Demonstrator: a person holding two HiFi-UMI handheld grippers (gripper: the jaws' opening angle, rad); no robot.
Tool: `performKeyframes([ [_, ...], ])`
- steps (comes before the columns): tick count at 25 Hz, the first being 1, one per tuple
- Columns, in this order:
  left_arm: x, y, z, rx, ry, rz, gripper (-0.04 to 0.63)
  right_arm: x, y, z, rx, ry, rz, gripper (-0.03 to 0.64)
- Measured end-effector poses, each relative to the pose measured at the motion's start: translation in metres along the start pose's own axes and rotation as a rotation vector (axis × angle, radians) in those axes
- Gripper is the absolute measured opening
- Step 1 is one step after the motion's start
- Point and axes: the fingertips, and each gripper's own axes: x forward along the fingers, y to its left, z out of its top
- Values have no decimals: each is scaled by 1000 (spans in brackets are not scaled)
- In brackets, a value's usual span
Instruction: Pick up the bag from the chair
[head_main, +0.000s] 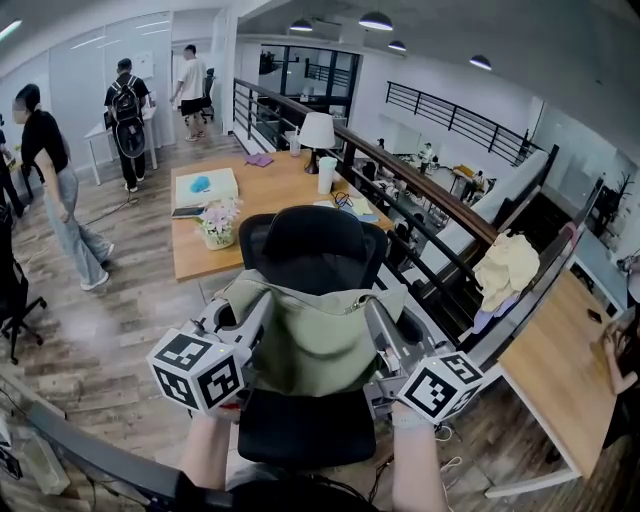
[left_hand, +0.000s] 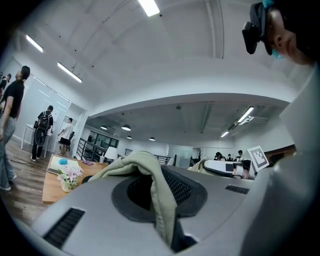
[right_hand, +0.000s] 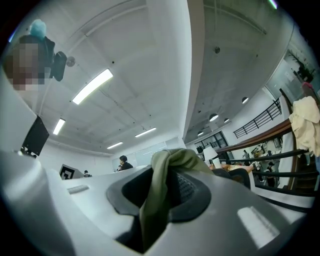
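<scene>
1. Bag hung between both grippers over the rear edge of the chair seat, just in front of the backrest. The front edge of the seat was bare. Couldn't tell if the bag's bottom had cleared the seat.
2. Left gripper: jaws pressed nearly together, pinching an olive fold at the bag's top left corner.
3. Right gripper: jaws a bit wider, clamped on a thicker fold at the top right corner.
4. Key relation: the bag's top edge ran left-right from one pair of jaws to the other, and the body hung below them. Neither hand was nearer; both were on it.
5. Judgement: the lift needed straight up with both hands kept level, or the bag would tilt.
6. Count: one bag, one chair under it, two grippers, two pinch points.
</scene>
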Motion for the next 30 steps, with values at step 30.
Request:
performKeyframes([
  [30,-8,9,16,15,-43,3,25,14,17,9,-87,-30,14,91],
])
